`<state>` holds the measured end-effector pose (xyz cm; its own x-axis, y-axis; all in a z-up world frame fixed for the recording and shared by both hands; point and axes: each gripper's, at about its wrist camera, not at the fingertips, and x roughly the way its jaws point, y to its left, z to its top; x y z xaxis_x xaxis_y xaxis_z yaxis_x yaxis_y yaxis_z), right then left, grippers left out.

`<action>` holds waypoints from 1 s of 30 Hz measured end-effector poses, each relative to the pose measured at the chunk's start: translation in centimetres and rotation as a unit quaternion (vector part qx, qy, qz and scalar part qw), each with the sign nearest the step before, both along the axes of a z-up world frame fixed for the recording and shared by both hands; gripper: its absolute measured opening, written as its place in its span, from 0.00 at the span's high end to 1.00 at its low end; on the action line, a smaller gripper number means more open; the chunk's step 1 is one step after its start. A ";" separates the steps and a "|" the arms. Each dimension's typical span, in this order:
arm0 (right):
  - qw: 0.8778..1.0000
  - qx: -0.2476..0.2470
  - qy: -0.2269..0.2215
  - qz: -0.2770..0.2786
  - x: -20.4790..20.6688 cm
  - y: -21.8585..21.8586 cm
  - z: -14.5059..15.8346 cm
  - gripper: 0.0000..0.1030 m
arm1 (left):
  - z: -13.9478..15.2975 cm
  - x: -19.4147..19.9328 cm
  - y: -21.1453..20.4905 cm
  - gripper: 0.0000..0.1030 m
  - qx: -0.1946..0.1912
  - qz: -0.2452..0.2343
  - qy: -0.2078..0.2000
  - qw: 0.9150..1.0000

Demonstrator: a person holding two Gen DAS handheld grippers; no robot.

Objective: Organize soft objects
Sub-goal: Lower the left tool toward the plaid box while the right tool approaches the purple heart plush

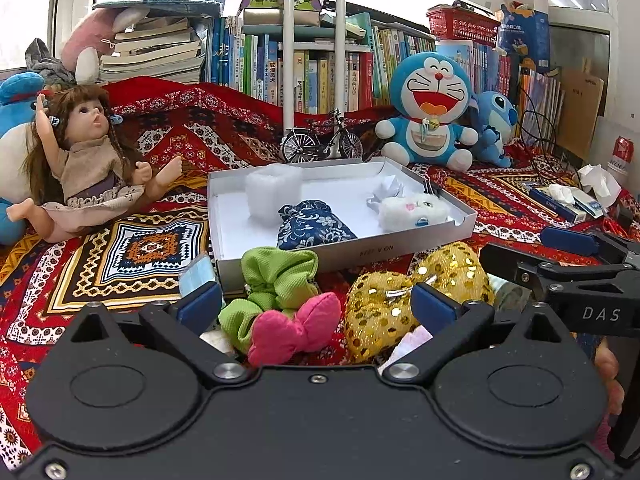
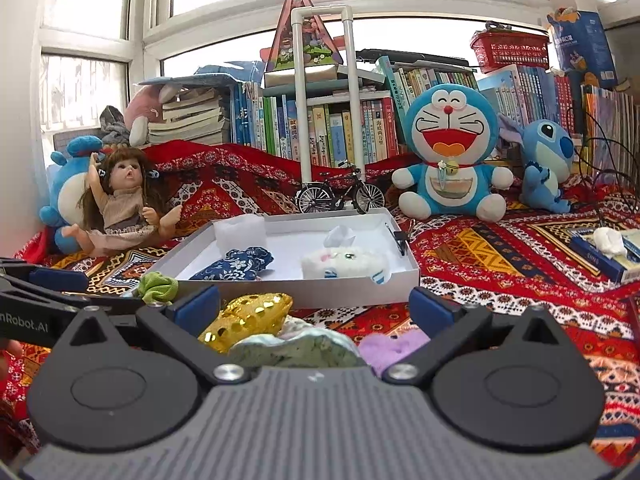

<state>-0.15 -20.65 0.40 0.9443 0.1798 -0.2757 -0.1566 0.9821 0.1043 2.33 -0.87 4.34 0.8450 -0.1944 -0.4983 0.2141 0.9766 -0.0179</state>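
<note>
Both tools are released: the left tool point(image 1: 316, 302) hovers over the pink bow point(image 1: 294, 330) and green scrunchie point(image 1: 276, 276), the right tool point(image 2: 314, 306) over the gold sequin bow point(image 2: 248, 320); beyond, the white box point(image 1: 400, 250) holds the blue floral pouch point(image 1: 312, 226) and white plush point(image 1: 412, 208)

Glittery gold sequined pouch point(image 1: 416, 292), matt white cardboard tray point(image 1: 400, 252), woven patterned cloth point(image 1: 132, 248).

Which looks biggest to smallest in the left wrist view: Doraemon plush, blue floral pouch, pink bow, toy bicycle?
1. Doraemon plush
2. Pink bow, blue floral pouch, toy bicycle: similar apparent size; the bow sits nearest the camera, so no ranking.
</note>
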 end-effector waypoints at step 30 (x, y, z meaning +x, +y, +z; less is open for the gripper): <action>0.997 -0.034 0.020 -0.061 -1.8 -1.3 -1.6 0.00 | -1.8 0.1 3.6 0.03 -0.001 0.069 0.029 0.997</action>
<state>-1.96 -21.98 -1.19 0.9461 0.0434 -0.3208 -0.0320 0.9987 0.0407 2.41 2.75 2.50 0.8332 -0.0792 -0.5473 0.0757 0.9967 -0.0291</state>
